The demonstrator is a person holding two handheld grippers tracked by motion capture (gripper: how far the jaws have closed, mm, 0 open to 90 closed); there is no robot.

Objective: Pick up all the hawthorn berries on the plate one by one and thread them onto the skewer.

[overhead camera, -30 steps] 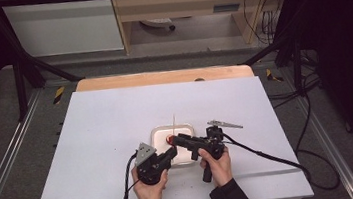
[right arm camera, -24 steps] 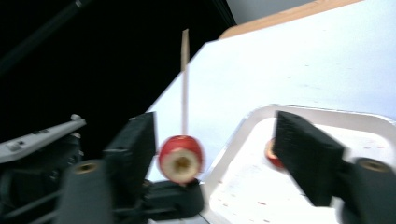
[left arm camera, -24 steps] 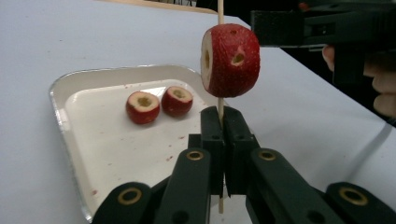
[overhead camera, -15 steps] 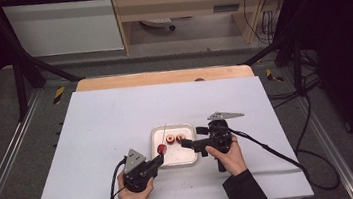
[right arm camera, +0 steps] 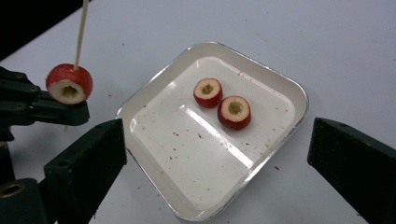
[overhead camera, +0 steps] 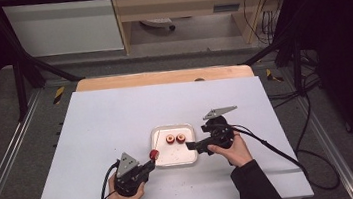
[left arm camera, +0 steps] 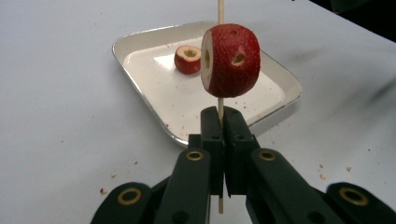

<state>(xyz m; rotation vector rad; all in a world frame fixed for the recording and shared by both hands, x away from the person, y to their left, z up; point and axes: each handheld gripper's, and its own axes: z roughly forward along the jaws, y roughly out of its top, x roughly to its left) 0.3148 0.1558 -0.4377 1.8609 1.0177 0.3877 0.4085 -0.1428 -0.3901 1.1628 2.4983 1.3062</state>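
Our left tool (left arm camera: 218,122) is clamped on a wooden skewer (left arm camera: 220,11) carrying one red fruit piece (left arm camera: 230,60), just off the tray (overhead camera: 161,161)'s near-left corner. Our right tool (right arm camera: 215,172), jaws just opened wide and empty, hovers at the tray's right edge; two cored pieces (right arm camera: 222,105) lie inside the tray.
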